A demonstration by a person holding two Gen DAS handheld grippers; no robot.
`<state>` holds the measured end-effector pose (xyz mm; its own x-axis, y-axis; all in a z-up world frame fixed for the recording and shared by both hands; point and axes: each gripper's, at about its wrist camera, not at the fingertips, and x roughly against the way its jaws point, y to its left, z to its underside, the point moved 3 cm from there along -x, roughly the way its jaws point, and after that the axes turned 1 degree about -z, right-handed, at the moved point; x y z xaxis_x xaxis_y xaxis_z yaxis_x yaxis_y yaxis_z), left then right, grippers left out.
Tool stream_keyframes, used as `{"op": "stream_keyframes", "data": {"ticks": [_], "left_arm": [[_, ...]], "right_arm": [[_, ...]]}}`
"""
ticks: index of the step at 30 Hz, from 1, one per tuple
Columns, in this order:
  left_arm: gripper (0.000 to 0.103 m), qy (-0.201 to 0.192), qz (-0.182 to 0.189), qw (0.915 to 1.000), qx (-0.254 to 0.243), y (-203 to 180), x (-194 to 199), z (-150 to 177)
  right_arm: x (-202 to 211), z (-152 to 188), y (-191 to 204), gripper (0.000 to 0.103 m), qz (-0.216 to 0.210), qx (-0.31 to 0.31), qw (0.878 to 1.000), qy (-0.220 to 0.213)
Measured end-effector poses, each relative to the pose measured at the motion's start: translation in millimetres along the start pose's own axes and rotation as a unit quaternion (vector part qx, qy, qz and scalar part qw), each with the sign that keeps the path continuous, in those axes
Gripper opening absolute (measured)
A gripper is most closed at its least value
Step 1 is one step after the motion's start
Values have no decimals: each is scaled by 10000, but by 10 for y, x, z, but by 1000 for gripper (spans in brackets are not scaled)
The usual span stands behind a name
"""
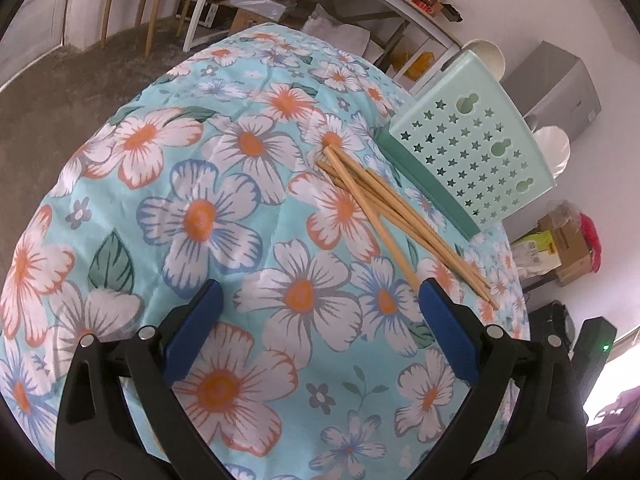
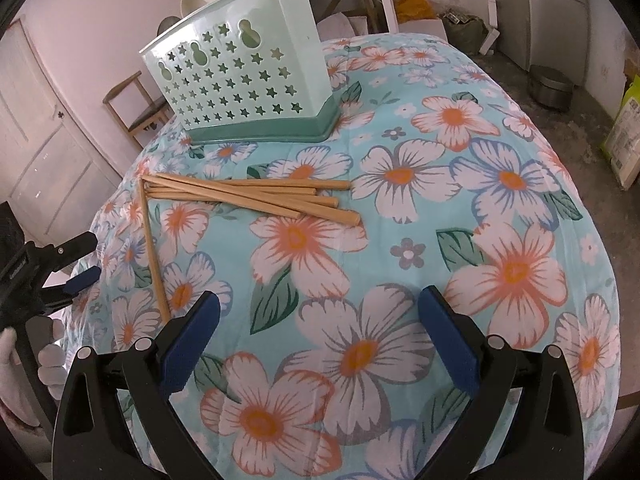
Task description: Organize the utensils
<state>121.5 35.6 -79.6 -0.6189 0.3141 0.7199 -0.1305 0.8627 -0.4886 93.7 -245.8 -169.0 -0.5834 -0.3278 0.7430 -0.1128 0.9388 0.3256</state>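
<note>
My left claw (image 1: 320,300) gapes empty, its right finger at the near end of one stray chopstick (image 1: 374,216), whose long axis runs ahead toward the holder (image 1: 472,152). My right claw (image 2: 320,308), also open, sits farther from the chopsticks (image 2: 256,196) on the table (image 2: 520,184).

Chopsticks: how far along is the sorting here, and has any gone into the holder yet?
Nothing looks done: the chopsticks all lie on the floral tablecloth, one angled apart from the pile, in front of the green holder. No chopstick shows above its rim. Nothing is in hand: the left gripper and right gripper are both open. All picking and placing remains.
</note>
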Motion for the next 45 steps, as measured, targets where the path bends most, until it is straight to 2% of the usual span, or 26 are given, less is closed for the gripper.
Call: {"op": "stream_keyframes", "data": {"ticks": [14,18,20,22,27,31,35,39,40,41,45], "left_arm": [[95,210,32,9997,-152,-14,-12,-19],[94,188,106,9997,-87,-44,33,-27],[93,130,186,9995,-223,-106,79,-14],[84,41,210,9988,-432,-196,123,9],[70,18,359,9968,-716,-365,125,66],[54,87,654,9961,-584,-391,57,12],[44,126,901,9945,-517,-445,-92,-125],[30,417,781,9960,-135,-368,-379,-283],[22,560,669,9962,-24,-332,-487,-313],[18,617,635,9961,42,-307,-532,-326],[15,589,752,9951,241,-266,-596,-371]], "right_arm": [[17,1,-35,98,-237,-65,9997,14],[29,5,-46,98,-299,-42,9995,9],[32,11,-51,98,-349,-47,9994,-16],[40,23,-60,98,-382,-51,9992,-43],[37,22,-55,98,-378,-15,9993,-66],[44,12,-73,98,-434,-54,9990,-55],[46,16,-77,98,-425,-42,9991,-75],[39,19,-55,98,-354,24,9993,-63],[38,19,-53,98,-347,37,9994,-62],[38,19,-53,98,-344,44,9994,-62],[33,20,-43,98,-354,57,9993,-77]]}}
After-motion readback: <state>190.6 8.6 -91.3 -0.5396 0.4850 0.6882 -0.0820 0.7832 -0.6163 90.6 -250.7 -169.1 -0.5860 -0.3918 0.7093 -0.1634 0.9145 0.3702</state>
